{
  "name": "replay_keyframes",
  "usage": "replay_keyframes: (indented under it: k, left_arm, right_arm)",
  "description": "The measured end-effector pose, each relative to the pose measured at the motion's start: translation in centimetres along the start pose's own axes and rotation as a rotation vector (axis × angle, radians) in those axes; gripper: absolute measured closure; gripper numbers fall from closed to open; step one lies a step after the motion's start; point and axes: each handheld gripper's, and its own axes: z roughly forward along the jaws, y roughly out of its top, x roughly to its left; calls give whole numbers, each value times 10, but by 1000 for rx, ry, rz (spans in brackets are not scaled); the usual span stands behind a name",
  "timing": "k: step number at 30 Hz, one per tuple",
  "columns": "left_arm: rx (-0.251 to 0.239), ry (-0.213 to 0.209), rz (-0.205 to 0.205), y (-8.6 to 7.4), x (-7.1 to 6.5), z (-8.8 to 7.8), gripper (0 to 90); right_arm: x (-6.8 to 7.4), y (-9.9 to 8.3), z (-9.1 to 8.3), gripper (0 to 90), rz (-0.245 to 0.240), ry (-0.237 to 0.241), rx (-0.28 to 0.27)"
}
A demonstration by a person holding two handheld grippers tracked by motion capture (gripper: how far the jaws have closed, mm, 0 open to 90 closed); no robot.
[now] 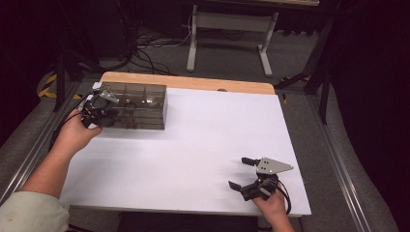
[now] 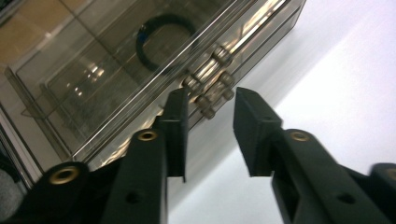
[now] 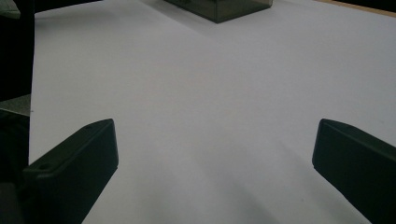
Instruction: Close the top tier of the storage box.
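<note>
Both grippers (image 2: 210,100) (image 3: 215,154) open, holding nothing

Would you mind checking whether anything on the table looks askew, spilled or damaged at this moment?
Nothing stands out. The smoky clear box sits flat at the table's far left corner, undamaged as far as shows, with a dark ring inside. The left gripper is open just short of its small knobs; the right gripper rests open near the front edge.

The smoked box (image 2: 140,70) is cut off by the left gripper view's top and left edges. The dark ring (image 2: 163,42) inside is blurred by the tinted wall.
</note>
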Motion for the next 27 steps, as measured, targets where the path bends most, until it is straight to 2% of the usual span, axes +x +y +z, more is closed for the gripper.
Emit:
replay_keyframes:
  k: [2,5,9,10,11,12,13,15,16,18,19,20,21,22,23,25,26,27]
  left_arm:
    - [-7,6,4,1,-1,-1,593]
    - [-31,-20,0,4,-7,-5,546]
    - [-69,-31,2,5,-16,-14,350]
    - [-98,-38,-9,5,-20,-19,308]
    - [-98,-38,-9,5,-20,-19,273]
    - [-124,-46,-17,5,-23,-22,273]
    - [-145,-57,-22,5,-25,-23,224]
    - [-190,-95,-28,4,-29,-26,204]
    - [-226,-110,-33,3,-35,-28,147]
    - [-239,-125,-30,2,-38,-28,139]
    - [-271,-142,-23,-2,-44,-29,98]
    - [-271,-142,-23,-2,-44,-29,78]
    - [-287,-148,-25,-4,-46,-30,78]
    - [-317,-174,-48,-10,-49,-31,64]
    - [-317,-174,-48,-10,-49,-31,55]
    - [-372,-200,-60,-20,-56,-30,38]
    - [-372,-200,-60,-20,-56,-30,34]
    - [-411,-226,-61,-28,-61,-29,30]
  right_arm:
    - [0,0,0,7,2,-1,-2]
    - [0,0,-1,7,4,-1,-5]
    - [-2,0,-1,6,12,1,-13]
    - [-2,0,-2,5,20,7,-17]
    - [-2,0,-2,5,20,7,-17]
    - [-3,0,-2,5,23,11,-20]
    - [-4,0,-2,5,34,17,-30]
    - [-5,1,-2,5,40,20,-36]
    - [-7,2,-2,5,54,25,-45]
    - [-8,3,-2,4,59,26,-48]
    - [-10,4,-2,5,63,26,-51]
    - [-10,4,-2,5,63,26,-51]
    - [-10,5,-2,4,58,23,-50]
    - [-11,6,-2,5,56,19,-53]
    - [-11,6,-2,5,56,19,-53]
    - [-12,7,-1,5,60,16,-59]
    - [-12,7,-1,5,60,16,-59]
    - [-13,7,-1,5,58,16,-65]
